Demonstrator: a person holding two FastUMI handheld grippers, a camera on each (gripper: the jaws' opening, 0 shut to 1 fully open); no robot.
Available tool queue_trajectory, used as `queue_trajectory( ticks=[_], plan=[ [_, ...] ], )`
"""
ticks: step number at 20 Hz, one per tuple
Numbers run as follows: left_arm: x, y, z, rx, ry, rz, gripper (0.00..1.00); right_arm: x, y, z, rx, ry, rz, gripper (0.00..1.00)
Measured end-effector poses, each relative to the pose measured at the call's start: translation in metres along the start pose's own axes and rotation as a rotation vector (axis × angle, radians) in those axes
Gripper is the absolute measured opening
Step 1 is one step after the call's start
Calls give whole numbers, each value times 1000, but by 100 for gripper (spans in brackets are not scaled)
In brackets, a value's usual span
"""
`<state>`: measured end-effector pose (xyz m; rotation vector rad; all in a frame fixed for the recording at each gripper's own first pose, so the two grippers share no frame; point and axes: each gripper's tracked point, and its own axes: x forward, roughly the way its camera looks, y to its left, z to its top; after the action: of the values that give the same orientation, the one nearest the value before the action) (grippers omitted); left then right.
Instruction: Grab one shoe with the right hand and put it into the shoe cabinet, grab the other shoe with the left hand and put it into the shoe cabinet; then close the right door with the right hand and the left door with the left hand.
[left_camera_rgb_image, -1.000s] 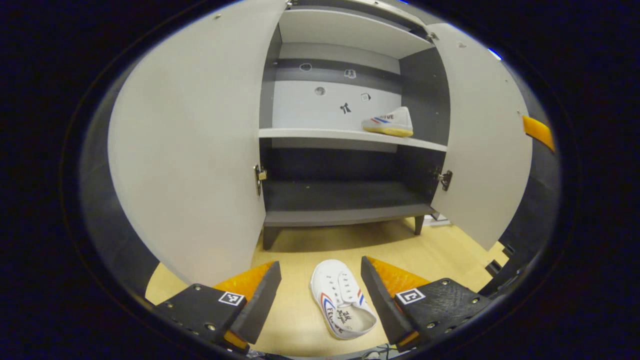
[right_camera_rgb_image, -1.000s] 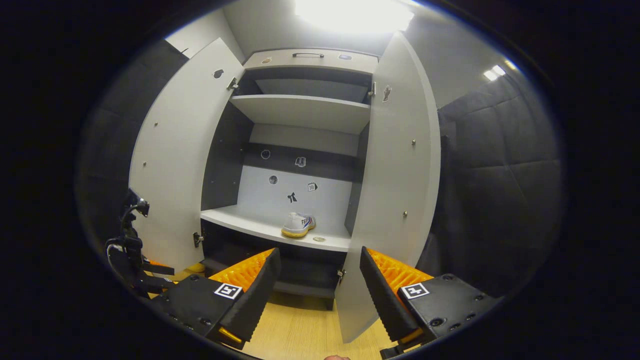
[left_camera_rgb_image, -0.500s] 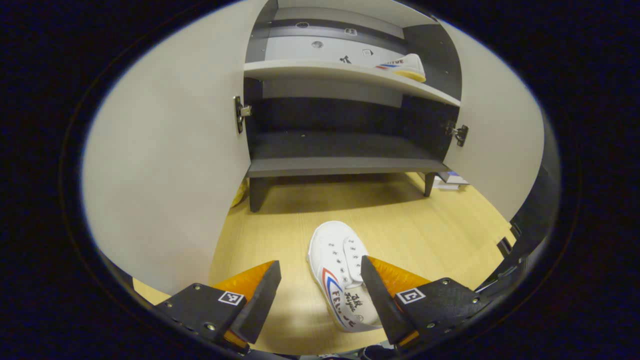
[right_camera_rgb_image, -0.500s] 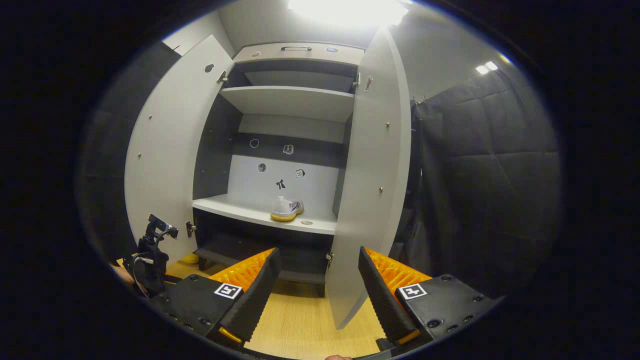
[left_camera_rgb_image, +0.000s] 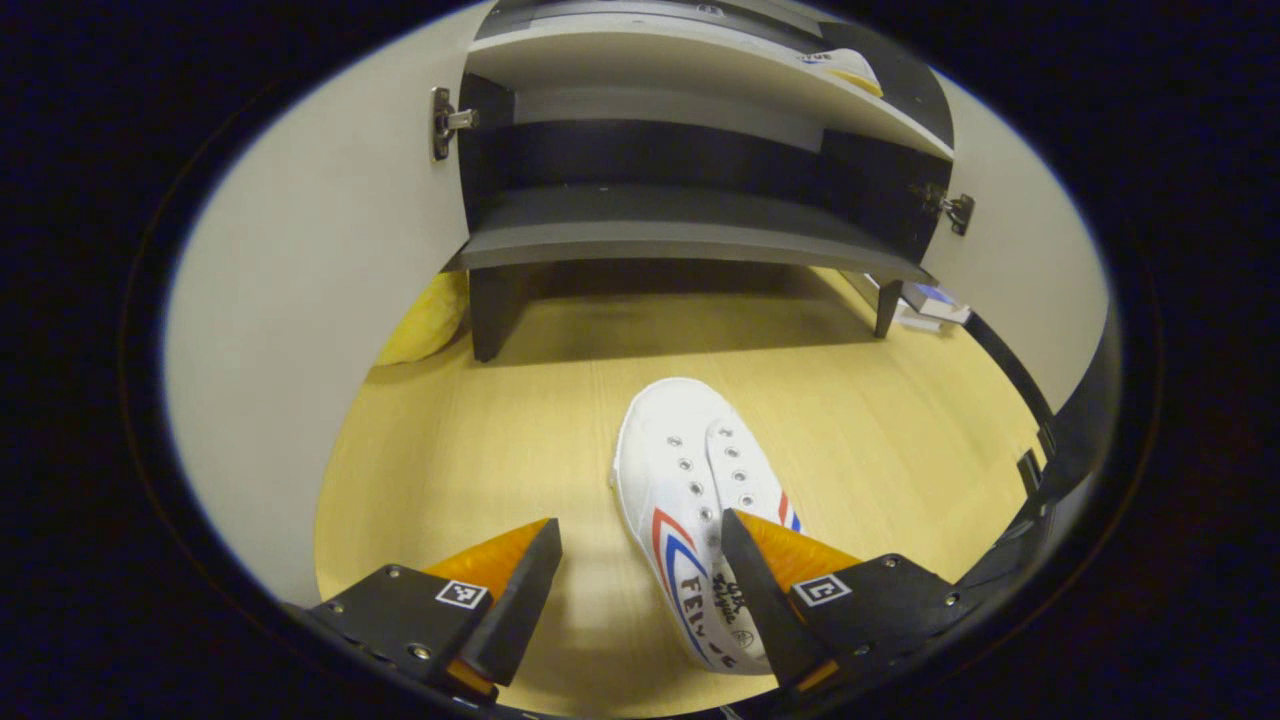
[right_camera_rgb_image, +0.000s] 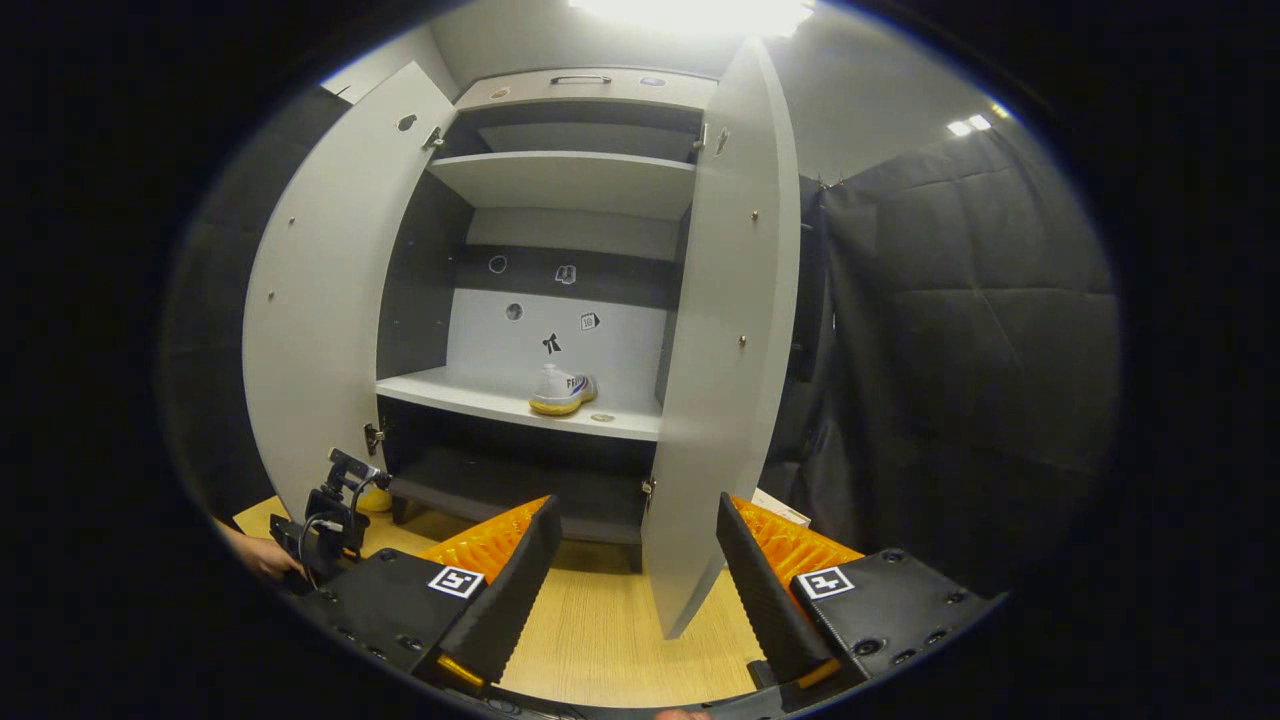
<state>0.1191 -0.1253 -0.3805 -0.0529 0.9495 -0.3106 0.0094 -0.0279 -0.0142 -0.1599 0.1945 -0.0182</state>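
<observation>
The left hand-held gripper (left_camera_rgb_image: 640, 580) has dropped toward the floor shoe (left_camera_rgb_image: 695, 510), one finger now over it.

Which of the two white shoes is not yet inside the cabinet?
The shoe on the floor, lying between the open fingers of the left gripper. The other shoe already stands on the cabinet's middle shelf.

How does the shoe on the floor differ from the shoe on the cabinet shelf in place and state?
The shoe on the floor lies on the wooden floor before the cabinet; the shoe on the shelf stands inside on the white shelf. The floor shoe lies partly between the open fingers of the left gripper, the shelf shoe is far from the open right gripper. Both are white with red and blue stripes.
</observation>
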Motion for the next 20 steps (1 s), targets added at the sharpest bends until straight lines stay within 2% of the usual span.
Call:
queue_trajectory(
  ticks=[6, 8, 10, 12, 13, 16, 17, 18, 19, 20],
  plan=[
    [10, 0, -13, -4, 58, -12, 96, 4, 2, -6, 5, 18, 6, 98],
    [12, -9, -14, -43, 65, -58, 95, 7, 4, -6, 18, 20, 13, 98],
    [11, -17, -15, -107, 89, -83, 70, 9, 7, -6, 27, 23, 21, 98],
    [10, -16, -13, -101, 105, -70, 51, 9, 8, -6, 28, 20, 26, 98],
    [12, -16, -13, -77, 106, -61, 52, 9, 9, -6, 28, 20, 31, 98],
    [7, -16, -11, -39, 111, -38, 45, 9, 11, -8, 20, 23, 41, 98],
    [20, -19, -16, -44, 116, -37, 40, 9, 10, -8, 17, 24, 41, 98],
    [8, -15, -12, -40, 122, -30, 40, 8, 10, -8, 17, 23, 42, 98],
    [10, -13, -12, -54, 117, -24, 29, 8, 9, -9, 17, 24, 43, 98],
    [4, -12, -7, -75, 105, -19, 29, 8, 8, -9, 16, 23, 43, 98]
  ],
)
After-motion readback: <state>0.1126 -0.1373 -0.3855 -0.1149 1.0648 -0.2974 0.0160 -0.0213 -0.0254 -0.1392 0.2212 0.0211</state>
